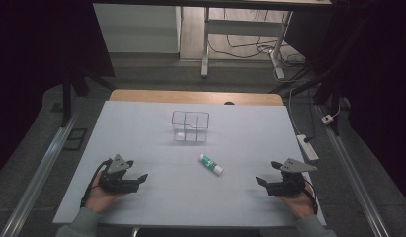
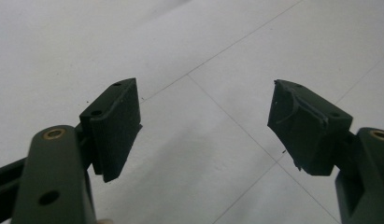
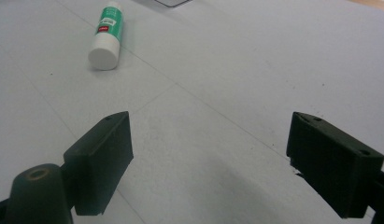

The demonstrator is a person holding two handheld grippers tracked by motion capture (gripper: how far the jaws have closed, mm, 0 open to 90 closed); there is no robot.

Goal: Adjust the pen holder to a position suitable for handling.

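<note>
A green and white glue stick (image 1: 211, 164) lies on its side near the middle of the white table (image 1: 141, 128), and it appears again as the glue stick (image 3: 107, 36) far ahead in the right gripper view. A clear divided container (image 1: 190, 126) stands behind it. My left gripper (image 1: 136, 170) rests at the front left, held by a hand, jaws apart with nothing between them. The left gripper (image 2: 203, 126) looks onto bare table. My right gripper (image 1: 266, 173) rests at the front right, also open and empty. The right gripper (image 3: 210, 163) points toward the glue stick from a distance.
The table's wooden far edge (image 1: 195, 96) shows behind the white surface. A power strip (image 1: 307, 147) lies on the floor to the right, with cables and desk legs (image 1: 205, 54) beyond. Metal rails (image 1: 37, 173) run along both sides of the table.
</note>
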